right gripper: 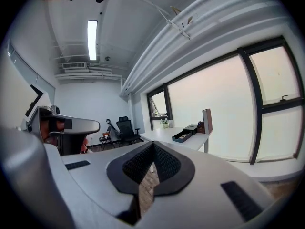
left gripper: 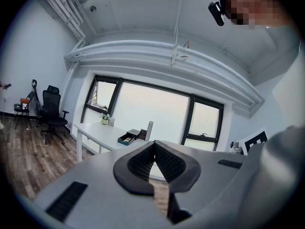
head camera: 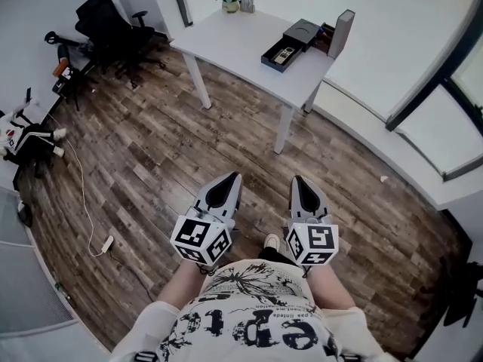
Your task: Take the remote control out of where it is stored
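The remote control [head camera: 284, 53] lies in an open dark tray [head camera: 273, 60] pulled out of a black box [head camera: 303, 31] on the white table [head camera: 234, 44] across the room. The same tray [left gripper: 127, 138] shows far off in the left gripper view, and again as the tray [right gripper: 182, 136] in the right gripper view. My left gripper [head camera: 232, 178] and right gripper [head camera: 299, 181] are held side by side over the wooden floor, close to the person's body and far from the table. Both have their jaws together with nothing between them.
A grey upright panel [head camera: 342, 32] stands beside the box, and a small potted plant [head camera: 230, 0] sits at the table's far end. A black office chair [head camera: 113, 27] stands at the left. A white cable with a plug [head camera: 106, 243] trails across the floor.
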